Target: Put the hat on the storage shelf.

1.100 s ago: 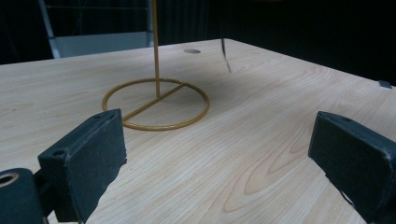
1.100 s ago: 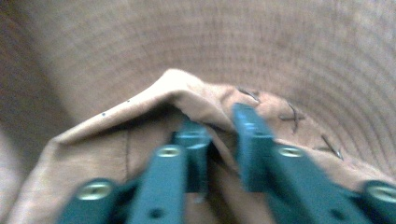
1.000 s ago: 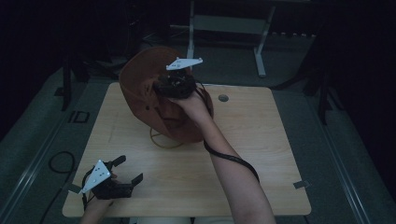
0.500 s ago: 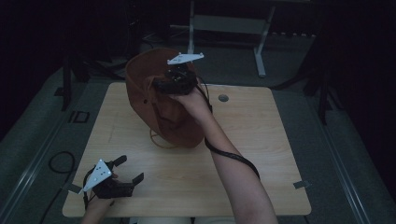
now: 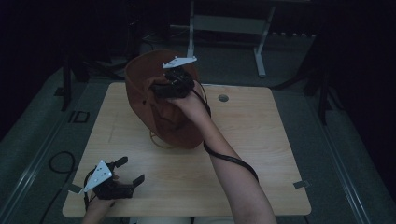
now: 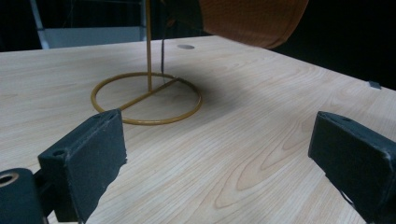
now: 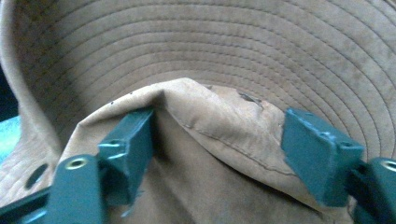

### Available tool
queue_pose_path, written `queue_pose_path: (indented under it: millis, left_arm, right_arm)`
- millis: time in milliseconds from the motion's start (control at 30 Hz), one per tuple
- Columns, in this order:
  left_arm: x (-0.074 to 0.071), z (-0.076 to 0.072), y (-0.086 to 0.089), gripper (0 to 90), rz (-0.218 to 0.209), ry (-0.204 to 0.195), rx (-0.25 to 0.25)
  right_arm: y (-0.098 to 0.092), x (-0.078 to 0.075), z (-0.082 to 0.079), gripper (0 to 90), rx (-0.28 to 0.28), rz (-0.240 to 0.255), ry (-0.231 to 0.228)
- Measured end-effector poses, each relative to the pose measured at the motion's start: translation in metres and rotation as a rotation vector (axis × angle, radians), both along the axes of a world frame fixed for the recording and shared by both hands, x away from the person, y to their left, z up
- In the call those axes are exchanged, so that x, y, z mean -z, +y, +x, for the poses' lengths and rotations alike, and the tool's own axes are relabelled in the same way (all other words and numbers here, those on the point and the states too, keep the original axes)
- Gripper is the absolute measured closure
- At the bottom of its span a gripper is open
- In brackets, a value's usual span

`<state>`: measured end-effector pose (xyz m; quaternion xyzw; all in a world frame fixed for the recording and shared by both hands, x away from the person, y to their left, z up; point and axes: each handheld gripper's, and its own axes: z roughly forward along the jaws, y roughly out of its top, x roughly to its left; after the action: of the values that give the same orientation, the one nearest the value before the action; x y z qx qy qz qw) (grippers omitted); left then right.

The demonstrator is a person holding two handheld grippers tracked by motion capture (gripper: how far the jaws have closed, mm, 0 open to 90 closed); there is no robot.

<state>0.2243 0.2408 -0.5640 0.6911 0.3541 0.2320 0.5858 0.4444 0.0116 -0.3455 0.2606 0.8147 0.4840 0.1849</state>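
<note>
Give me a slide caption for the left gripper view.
Open left claw low over the table, facing the yellow wire stand under the brown hat.

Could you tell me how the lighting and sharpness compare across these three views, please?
High view: dim, the room beyond the table almost black, the hat dull brown. Left gripper view: brighter, wood grain crisp, a soft shadow beside the wire stand, the near jaws slightly soft. Right gripper view: evenly lit, the hat's stitching clear, the jaws blurred.

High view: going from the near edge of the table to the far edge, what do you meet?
left gripper → yellow wire stand base → brown hat → right gripper → round hole in the table
</note>
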Motion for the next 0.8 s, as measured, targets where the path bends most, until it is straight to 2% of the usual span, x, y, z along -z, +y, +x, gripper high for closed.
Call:
queue_pose_path:
  millis: [67, 133, 333, 367, 567, 667, 800]
  left_arm:
    - [0.0, 0.0, 0.001, 4.7, -0.008, -0.001, -0.002]
    - [0.0, 0.0, 0.001, 4.7, -0.008, 0.002, -0.007]
    - [0.001, 0.001, 0.0, 4.7, -0.006, 0.001, -0.006]
    - [0.001, 0.001, -0.001, 4.7, -0.007, 0.002, -0.006]
    - [0.002, 0.002, -0.001, 4.7, -0.009, 0.009, -0.008]
    - [0.002, 0.002, -0.002, 4.7, -0.009, 0.007, -0.007]
    - [0.003, 0.002, -0.002, 4.7, -0.007, 0.01, -0.007]
  right_arm:
    - [-0.007, -0.003, -0.002, 17.9, -0.014, 0.023, 0.006]
    - [-0.016, -0.006, -0.002, 16.0, -0.026, 0.065, 0.034]
    - [-0.034, -0.006, -0.007, 11.9, -0.042, 0.127, 0.042]
    - [-0.037, -0.005, -0.009, 11.4, -0.055, 0.128, 0.04]
    - [-0.053, 0.003, -0.015, 11.5, -0.048, 0.153, 0.044]
    - [-0.059, 0.006, -0.017, 12.9, -0.043, 0.132, 0.027]
    - [-0.069, 0.009, -0.023, 12.9, -0.055, 0.143, 0.003]
